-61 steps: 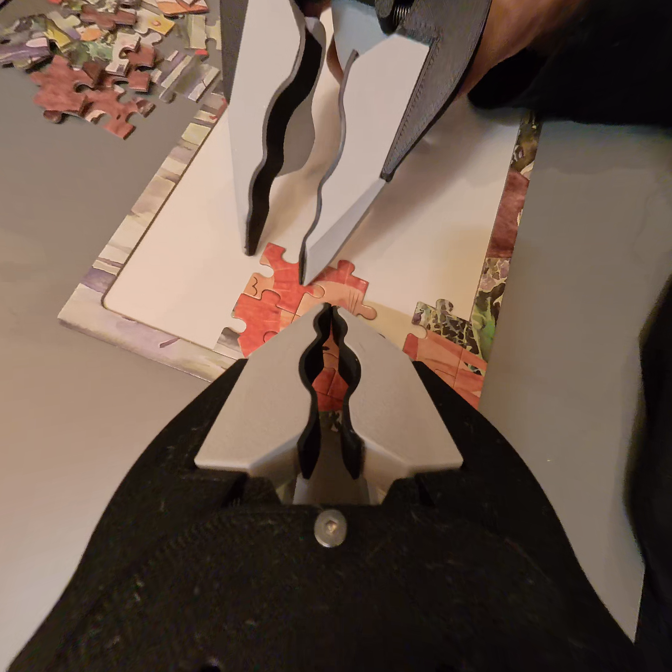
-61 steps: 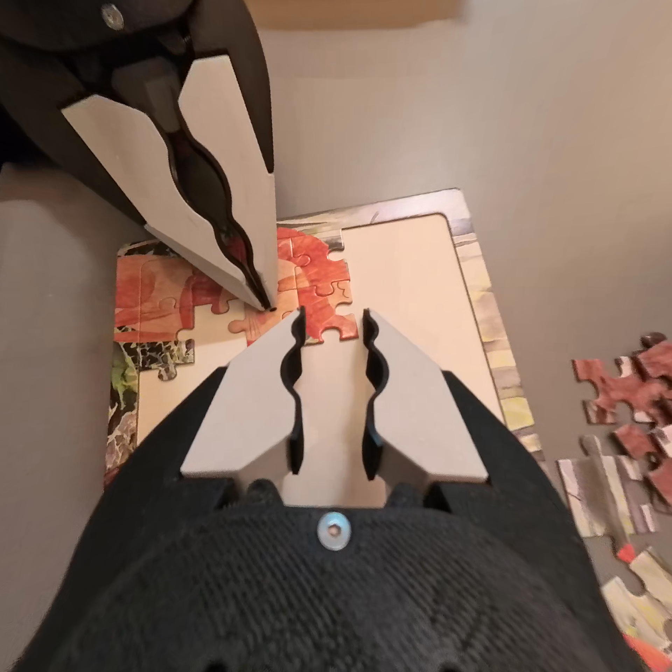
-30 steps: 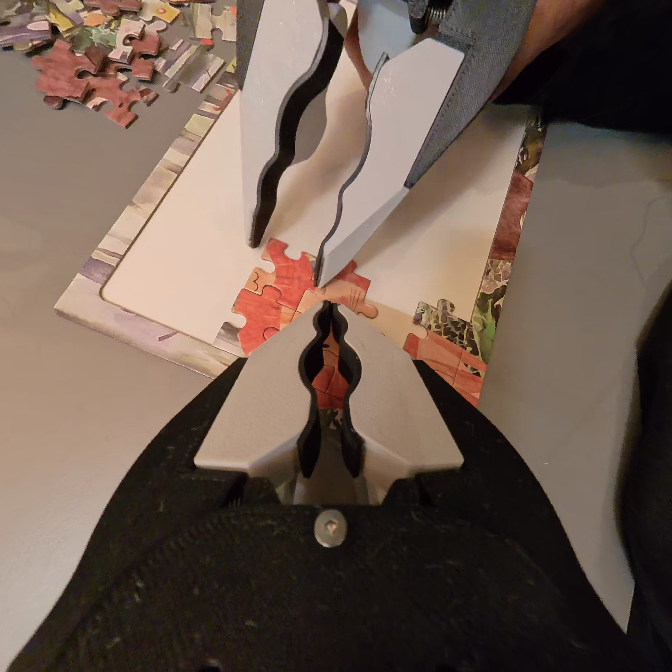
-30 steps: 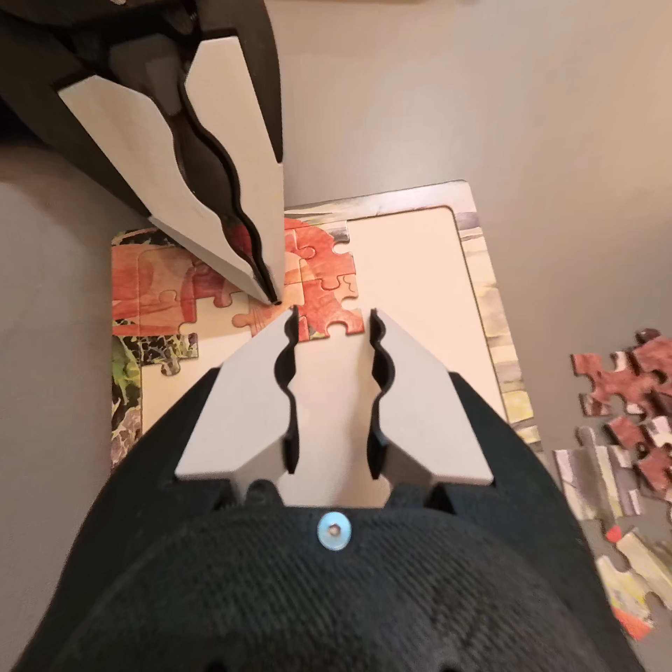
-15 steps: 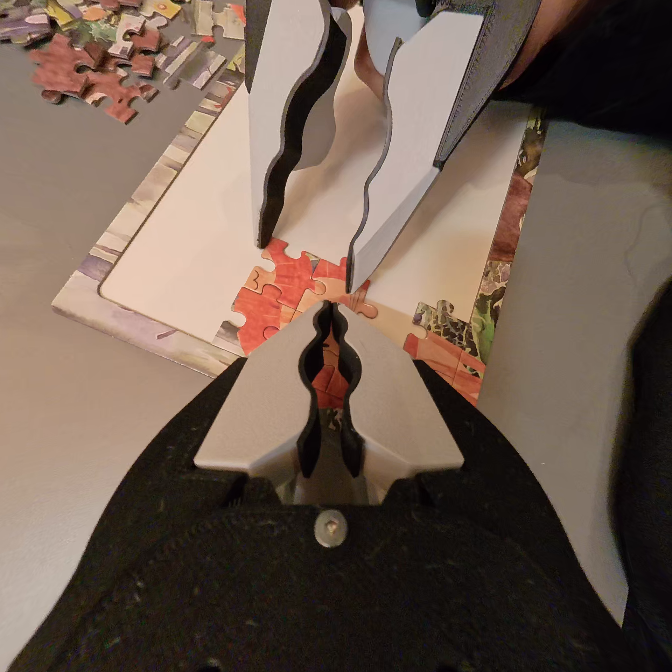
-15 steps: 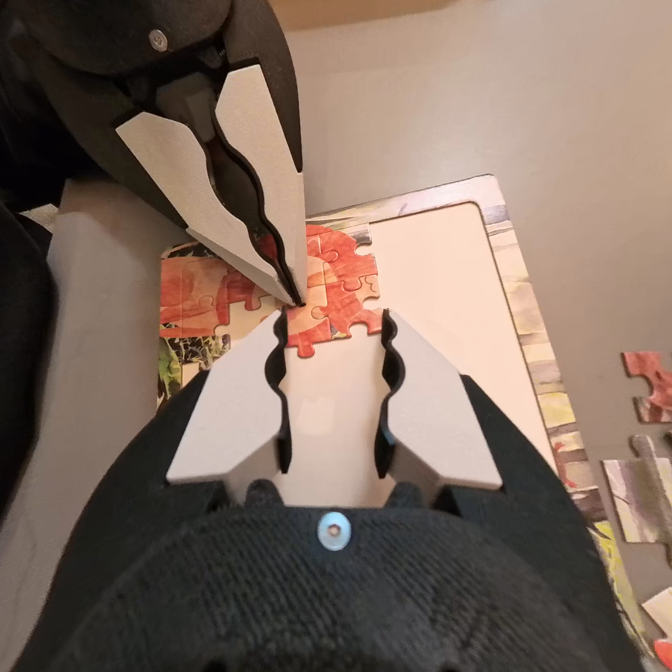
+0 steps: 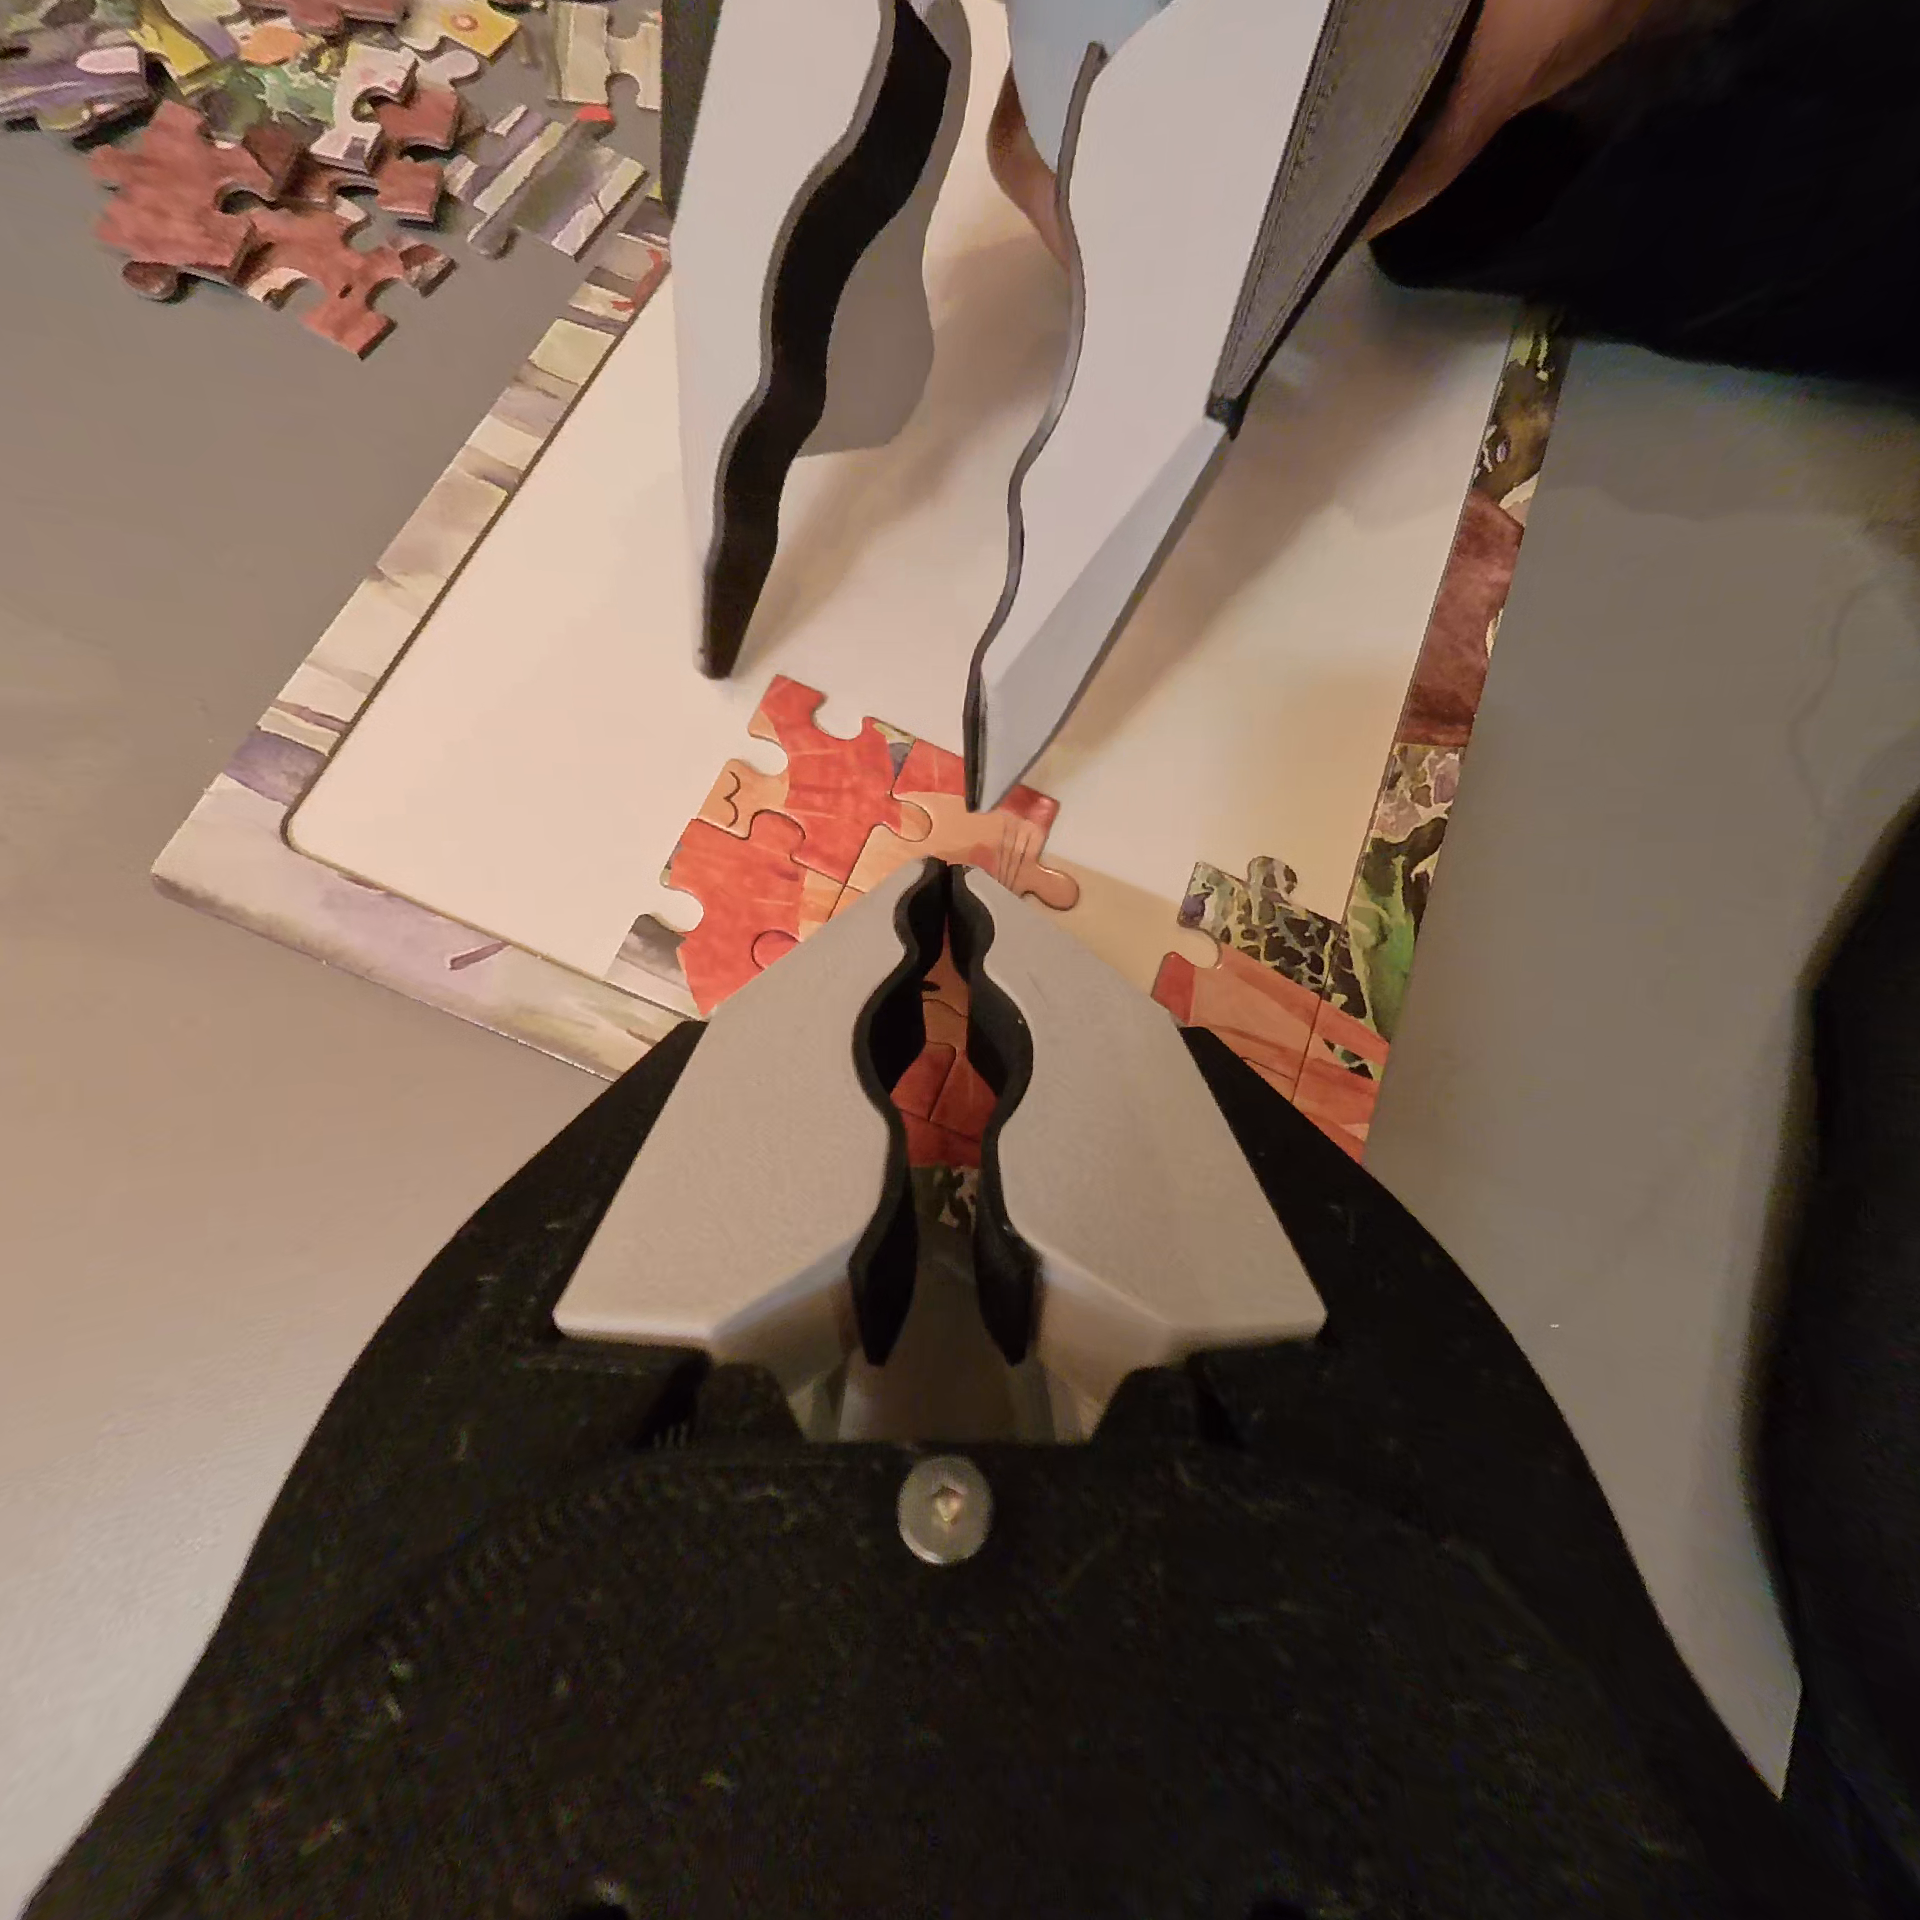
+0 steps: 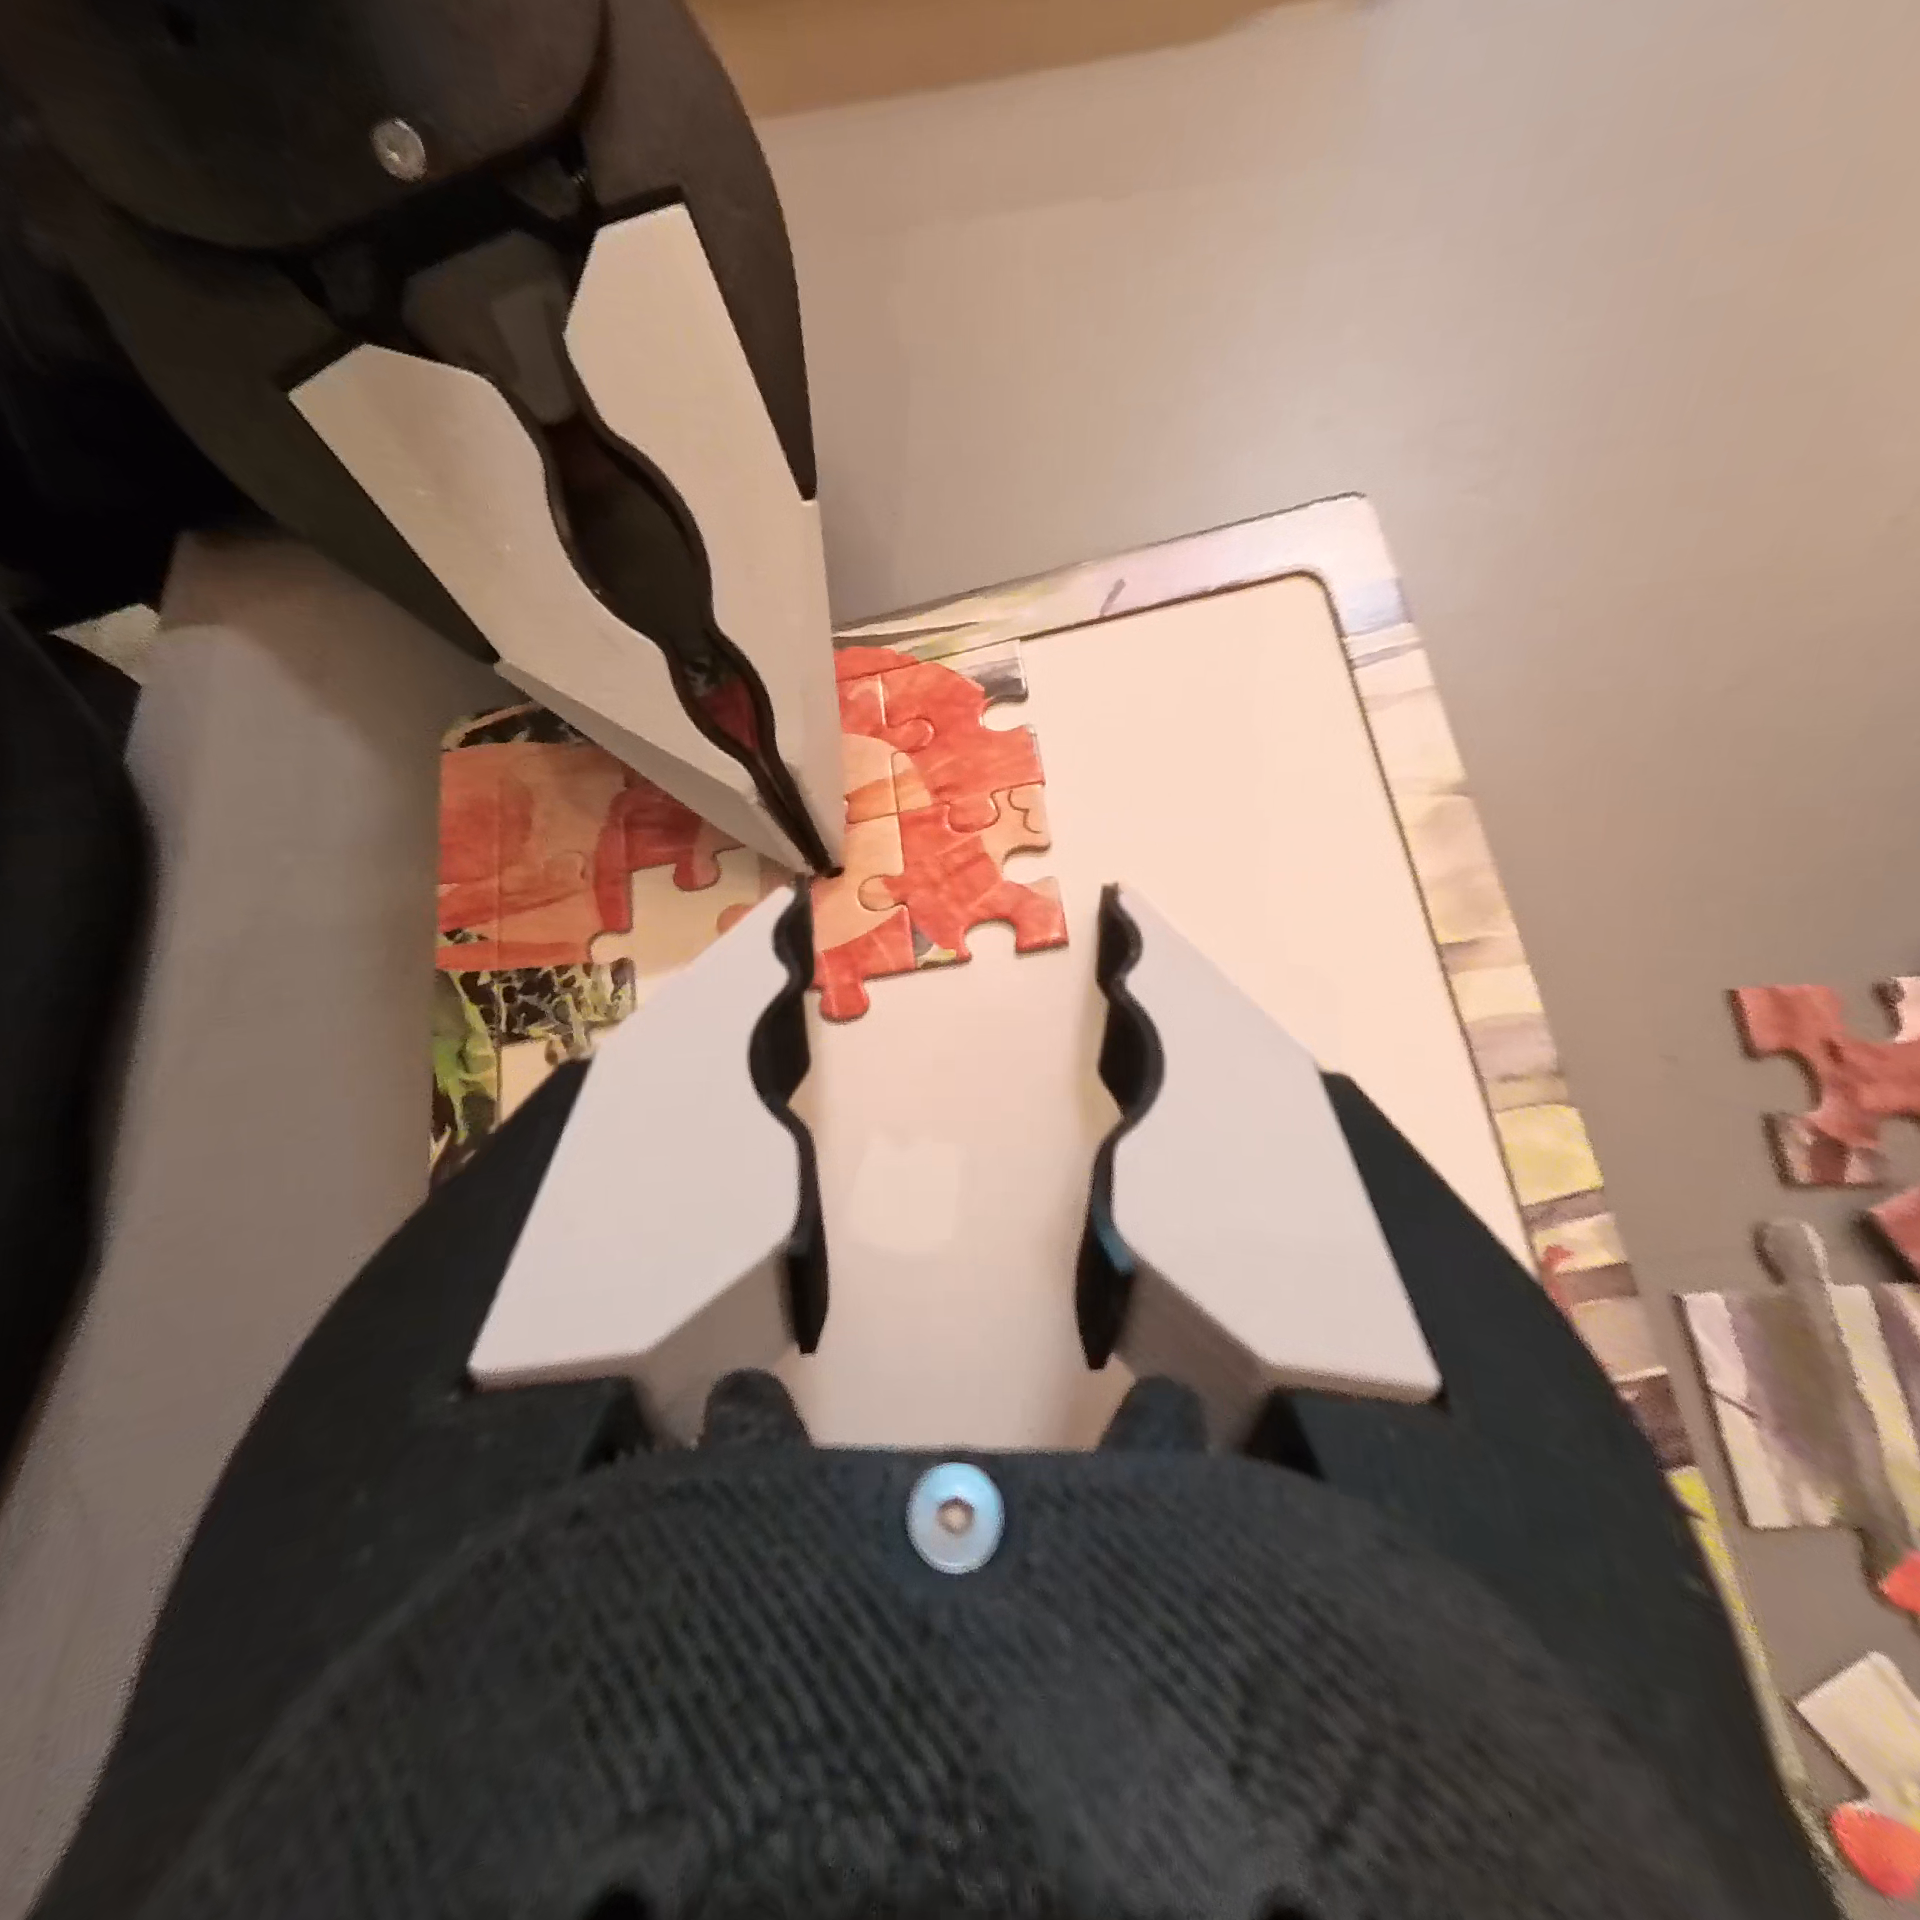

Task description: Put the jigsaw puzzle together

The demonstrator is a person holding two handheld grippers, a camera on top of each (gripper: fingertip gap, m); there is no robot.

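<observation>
- the jigsaw pieces looked thin, light and stiff, likely card; flat ones seemed best pressed from above or nipped at an edge tab.
- the puzzle tray [image 8: 1382, 665] lay on the grey table [image 7: 208, 1091], with an orange-red assembled patch [image 7: 821, 831] at one corner and most of the cream base bare.
- the left gripper [image 7: 948, 878] was closed, tips down on that patch.
- the right gripper [image 8: 951, 904] stood open and empty above it.
- loose pieces [image 7: 260, 197] lay well apart beside the tray.
</observation>
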